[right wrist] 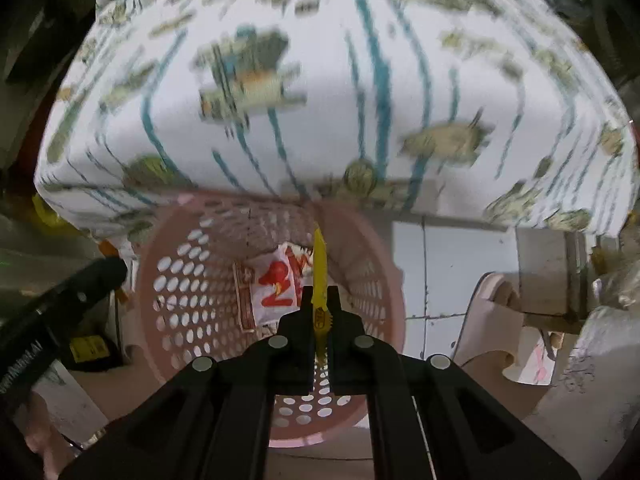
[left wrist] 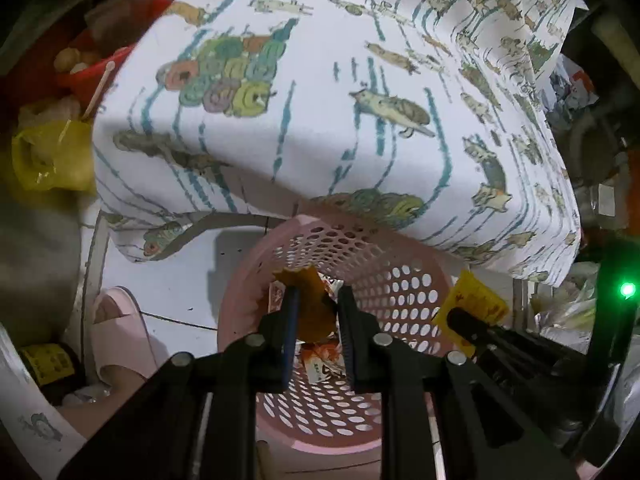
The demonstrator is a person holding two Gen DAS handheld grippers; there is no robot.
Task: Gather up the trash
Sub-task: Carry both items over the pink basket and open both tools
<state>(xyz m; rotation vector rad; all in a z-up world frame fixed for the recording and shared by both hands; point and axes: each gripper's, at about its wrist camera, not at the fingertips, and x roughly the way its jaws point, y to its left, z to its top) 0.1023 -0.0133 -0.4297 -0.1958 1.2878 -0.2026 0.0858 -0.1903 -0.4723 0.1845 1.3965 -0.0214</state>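
My left gripper (left wrist: pixel 317 304) points down into the mouth of the pink perforated basket (left wrist: pixel 384 276), which stands on the white tiled floor (left wrist: pixel 180 280) against the edge of a table draped in a cat-printed cloth (left wrist: pixel 320 120). Its jaws stand apart with a moderate gap. An orange wrapper (left wrist: pixel 310 304) with a serrated top edge sits in that gap, close against the left finger; I cannot tell whether it is pinched or loose. Below it, red-and-white wrappers (left wrist: pixel 320 360) lie on the basket's bottom.

My right gripper (right wrist: pixel 319 300) also points into the basket (right wrist: pixel 180 280), and its jaws are narrow, clamped on a yellow wrapper (right wrist: pixel 319 268). From this camera I see the wrapper edge-on, a thin upright strip with a toothed edge, rising above the fingertips over the basket's opening. A white packet with red print (right wrist: pixel 276 284) lies inside on the bottom.

The left view shows what the right cannot: the yellow wrapper (left wrist: pixel 472 300) face-on, a flat square with print, held at the tip of my right gripper (left wrist: pixel 460 320) just beyond the basket's right rim. It also takes in a pink slipper (left wrist: pixel 120 332) on the floor at left and a yellow plastic bag (left wrist: pixel 48 156) beside a red container (left wrist: pixel 88 76).

The right view shows my left gripper's dark body (right wrist: pixel 72 292) coming in from the left, and another pink slipper (right wrist: pixel 492 320) on the floor at right. The cloth (right wrist: pixel 320 100) there is blurred.
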